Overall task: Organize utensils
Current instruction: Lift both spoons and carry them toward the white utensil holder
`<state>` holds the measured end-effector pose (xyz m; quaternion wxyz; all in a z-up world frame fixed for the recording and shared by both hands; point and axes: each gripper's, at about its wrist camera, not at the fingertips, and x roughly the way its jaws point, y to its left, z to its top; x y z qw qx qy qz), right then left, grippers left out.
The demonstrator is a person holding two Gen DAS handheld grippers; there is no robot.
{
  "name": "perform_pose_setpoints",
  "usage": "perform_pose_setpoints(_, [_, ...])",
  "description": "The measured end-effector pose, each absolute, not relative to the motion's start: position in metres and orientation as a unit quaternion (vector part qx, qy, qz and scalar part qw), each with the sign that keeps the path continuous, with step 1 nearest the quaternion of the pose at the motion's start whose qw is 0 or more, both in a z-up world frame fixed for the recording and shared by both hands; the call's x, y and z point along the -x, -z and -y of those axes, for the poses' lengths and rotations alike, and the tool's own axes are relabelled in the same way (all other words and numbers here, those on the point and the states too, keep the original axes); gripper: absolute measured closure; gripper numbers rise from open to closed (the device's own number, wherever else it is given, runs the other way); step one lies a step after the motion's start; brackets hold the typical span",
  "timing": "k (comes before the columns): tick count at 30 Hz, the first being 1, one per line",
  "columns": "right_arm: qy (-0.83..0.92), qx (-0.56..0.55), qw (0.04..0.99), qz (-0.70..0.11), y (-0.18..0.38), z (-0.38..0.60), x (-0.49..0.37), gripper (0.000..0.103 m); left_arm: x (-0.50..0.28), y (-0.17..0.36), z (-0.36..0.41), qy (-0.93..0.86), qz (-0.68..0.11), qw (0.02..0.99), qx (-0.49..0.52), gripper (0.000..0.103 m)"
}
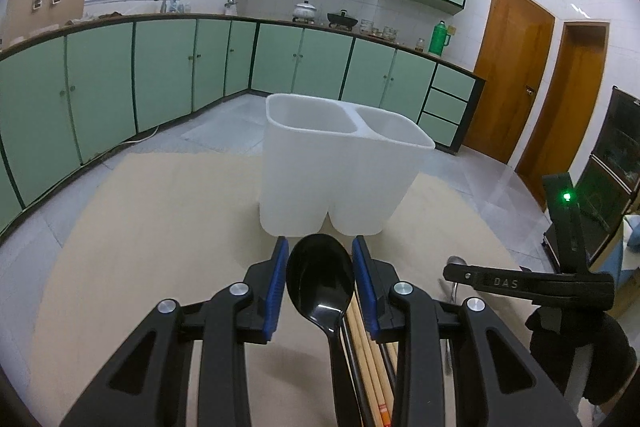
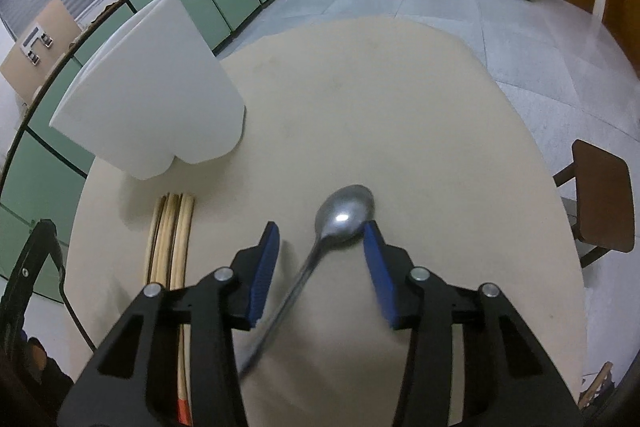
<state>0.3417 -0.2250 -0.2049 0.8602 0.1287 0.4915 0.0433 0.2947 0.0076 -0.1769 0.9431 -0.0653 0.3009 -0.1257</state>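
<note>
A white two-compartment utensil holder (image 1: 340,171) stands on the beige round table (image 1: 160,247), just beyond my left gripper (image 1: 320,247). That gripper is open, with a black plastic spoon (image 1: 320,279) lying between its blue pads. Wooden chopsticks (image 1: 370,355) lie right of the spoon. In the right wrist view my right gripper (image 2: 322,231) is open over a metal spoon (image 2: 344,215) that lies on the table, its bowl near the right pad. The chopsticks (image 2: 172,239) and the holder (image 2: 160,99) are to its left.
Green kitchen cabinets (image 1: 160,75) run around the room behind the table. A brown wooden stool (image 2: 604,195) stands right of the table. The right gripper's body (image 1: 560,283) shows at the right of the left wrist view. Wooden doors (image 1: 512,67) are at the far right.
</note>
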Motion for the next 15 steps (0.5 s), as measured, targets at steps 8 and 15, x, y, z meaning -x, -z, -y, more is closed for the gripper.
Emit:
perform_pose_setpoints(8, [-0.058, -0.095, 0.865, -0.489, 0.209, 0.214, -0.351, 0.081, -0.299, 0.178, -0.009, 0.128, -0.297, 0.944, 0.069, 0.071])
perform_pose_setpoints(15, [-0.122, -0.124, 0.870, -0.462, 0.202, 0.220, -0.341, 0.101, -0.298, 0.177, -0.009, 0.128, -0.296, 0.944, 0.069, 0.071])
